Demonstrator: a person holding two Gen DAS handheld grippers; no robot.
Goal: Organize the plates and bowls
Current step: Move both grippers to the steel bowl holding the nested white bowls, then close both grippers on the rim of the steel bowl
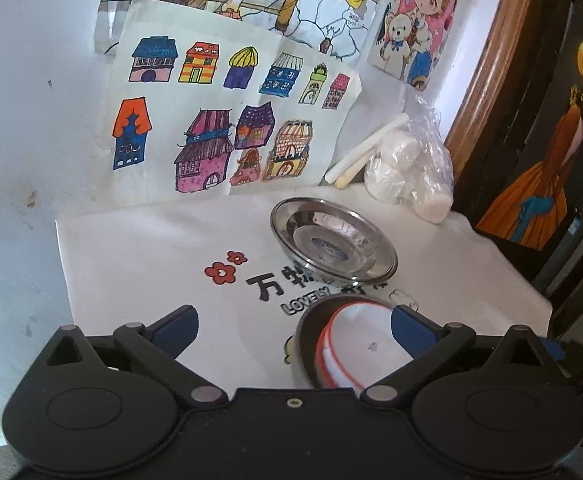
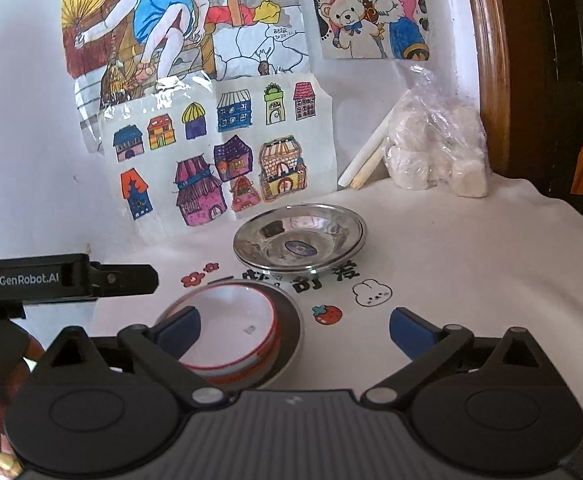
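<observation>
Both of my grippers stand spread wide with nothing gripped. Left gripper [image 1: 295, 330]: its right-hand blue pad [image 1: 407, 330] overlaps the rim of the white bowls [image 1: 355, 348] at lower centre of the left view; I cannot tell whether it touches. The other pad sits over bare cloth. Right gripper [image 2: 295, 330]: its left-hand pad [image 2: 181, 330] lies in front of the same bowls [image 2: 231, 328], contact not readable; its right-hand pad is over open cloth beside a printed strawberry.

Open room: in the right view, a bare stretch of white tablecloth [image 2: 451, 280] runs from lower centre to the right edge, where the cloth drops away. In the left view, the cloth is bare at lower left, ending at a straight edge against the white wall [image 1: 19, 160]. Toward the top of both views, movement is bounded by the wall and the drawings [image 1: 227, 120] taped to it.

Counts: white bowls with red rims, at least two nested, seated in one grey plate [image 2: 291, 332]. Steel dishes [image 2: 299, 238], two stacked by the doubled rim, just beyond the bowls at frame centre. One plastic bag of white lumps [image 2: 435, 152] at upper right, against a brown wooden frame [image 2: 491, 80]. Two pale sticks [image 2: 365, 160] lean beside the bag.

In the right view, the left gripper's black body [image 2: 67, 278] enters from the left edge.
</observation>
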